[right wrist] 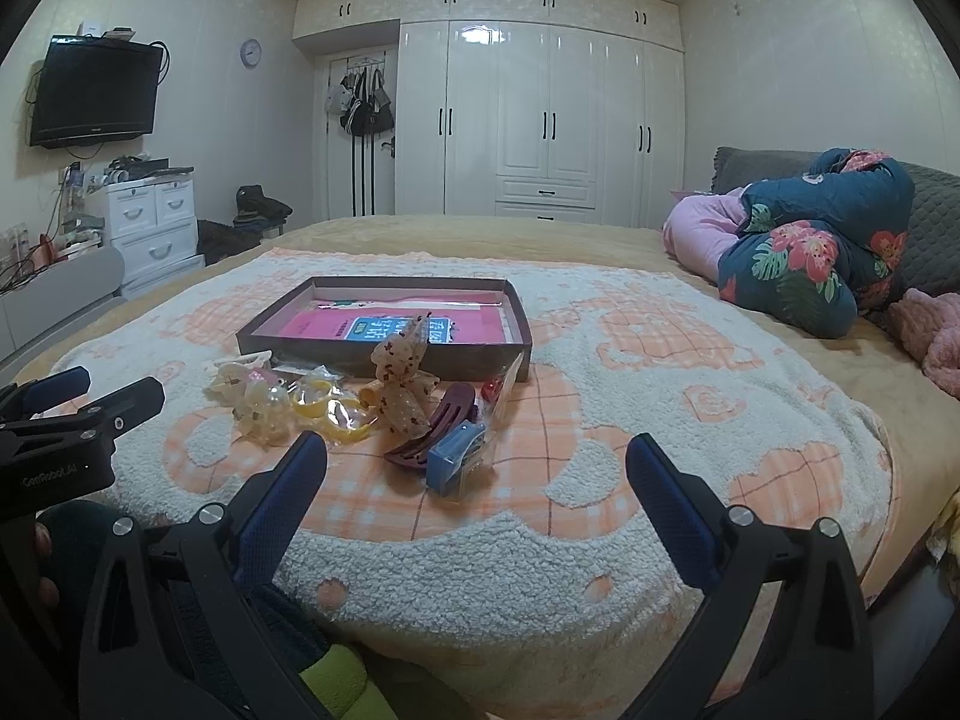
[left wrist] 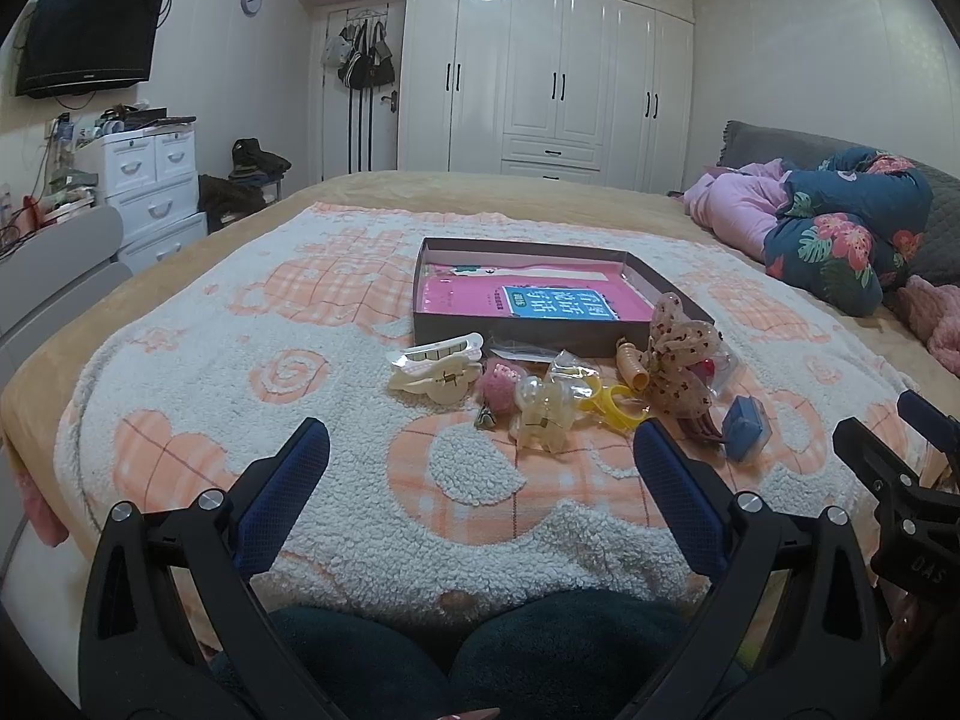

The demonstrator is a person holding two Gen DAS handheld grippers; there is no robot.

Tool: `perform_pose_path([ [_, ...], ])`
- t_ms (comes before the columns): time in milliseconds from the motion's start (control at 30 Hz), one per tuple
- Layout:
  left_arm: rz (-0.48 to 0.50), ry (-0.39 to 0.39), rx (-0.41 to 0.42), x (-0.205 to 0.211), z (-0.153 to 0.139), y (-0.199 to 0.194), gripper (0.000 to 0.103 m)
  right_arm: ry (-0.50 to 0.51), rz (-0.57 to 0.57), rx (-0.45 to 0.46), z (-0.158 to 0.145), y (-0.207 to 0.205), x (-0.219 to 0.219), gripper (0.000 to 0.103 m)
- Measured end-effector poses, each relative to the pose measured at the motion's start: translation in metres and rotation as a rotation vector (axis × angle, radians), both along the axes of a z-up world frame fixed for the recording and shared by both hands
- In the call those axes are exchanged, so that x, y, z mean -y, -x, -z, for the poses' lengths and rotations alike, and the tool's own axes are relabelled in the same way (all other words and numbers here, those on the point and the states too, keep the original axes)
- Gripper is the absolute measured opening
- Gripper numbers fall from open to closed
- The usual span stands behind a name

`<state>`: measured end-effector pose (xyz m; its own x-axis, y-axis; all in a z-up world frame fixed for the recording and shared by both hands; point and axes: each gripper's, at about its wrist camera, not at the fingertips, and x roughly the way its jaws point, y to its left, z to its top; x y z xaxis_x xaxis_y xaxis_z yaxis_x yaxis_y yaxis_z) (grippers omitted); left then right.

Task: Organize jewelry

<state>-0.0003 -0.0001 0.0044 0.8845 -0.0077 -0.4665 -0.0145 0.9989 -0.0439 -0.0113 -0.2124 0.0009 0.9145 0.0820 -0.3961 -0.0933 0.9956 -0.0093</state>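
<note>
A heap of hair accessories lies on the blanket in front of a shallow brown box (left wrist: 636,264) (right wrist: 528,324) with a pink book in it. The heap holds a cream claw clip (left wrist: 435,369), a pink pompom (left wrist: 498,390), a clear clip (left wrist: 543,414) (right wrist: 261,411), yellow rings (left wrist: 612,405) (right wrist: 330,405), a spotted bow (left wrist: 675,360) (right wrist: 402,384), a maroon clip (right wrist: 432,426) and a small blue box (left wrist: 746,427) (right wrist: 453,456). My left gripper (left wrist: 480,450) is open and empty, short of the heap. My right gripper (right wrist: 477,462) is open and empty, near the blue box.
The white and orange fleece blanket (left wrist: 300,372) covers the bed. Folded floral and pink bedding (right wrist: 798,252) lies at the right. A white drawer unit (left wrist: 156,180) and a wall television (left wrist: 90,36) stand at the left, wardrobes (right wrist: 540,120) behind. My knees (left wrist: 480,648) are below.
</note>
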Motion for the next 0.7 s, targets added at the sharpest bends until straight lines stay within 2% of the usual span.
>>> perform_pose_path([
  [700,0.0,-0.001,0.001,-0.0004,0.0001,-0.0002,0.093,0.001,-0.001,0.002,-0.0007,0.0003,-0.0002,0.097],
])
